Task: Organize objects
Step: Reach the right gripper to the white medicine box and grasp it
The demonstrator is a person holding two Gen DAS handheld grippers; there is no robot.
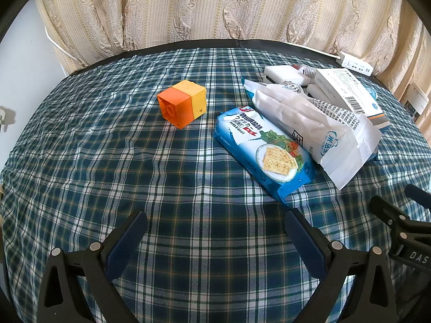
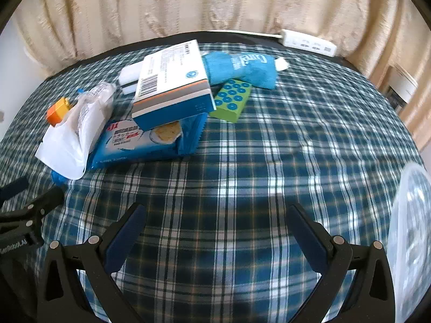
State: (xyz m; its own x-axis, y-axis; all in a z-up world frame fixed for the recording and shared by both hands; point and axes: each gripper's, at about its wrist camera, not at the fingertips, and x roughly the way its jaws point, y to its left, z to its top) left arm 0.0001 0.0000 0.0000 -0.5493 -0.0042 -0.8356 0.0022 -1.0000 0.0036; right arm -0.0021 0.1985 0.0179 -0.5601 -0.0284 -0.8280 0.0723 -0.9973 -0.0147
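An orange and yellow toy block [image 1: 182, 102] lies alone on the plaid cloth [image 1: 134, 167]. Right of it is a blue cracker pack [image 1: 262, 148] with a white paper bag [image 1: 320, 132] and a white and blue box [image 1: 350, 94] leaning over it. My left gripper [image 1: 215, 231] hangs open above bare cloth, well short of them. In the right wrist view the same box [image 2: 172, 86] rests on the cracker pack [image 2: 145, 140], beside a green block with blue studs [image 2: 233, 99] and a blue towel pack [image 2: 242, 66]. My right gripper [image 2: 216, 223] is open and holds nothing.
A clear plastic container [image 2: 409, 242] stands at the right edge. A white power strip [image 2: 309, 43] lies at the table's far rim before beige curtains. White flat items [image 1: 282, 74] sit behind the pile. The other gripper shows at each view's side edge.
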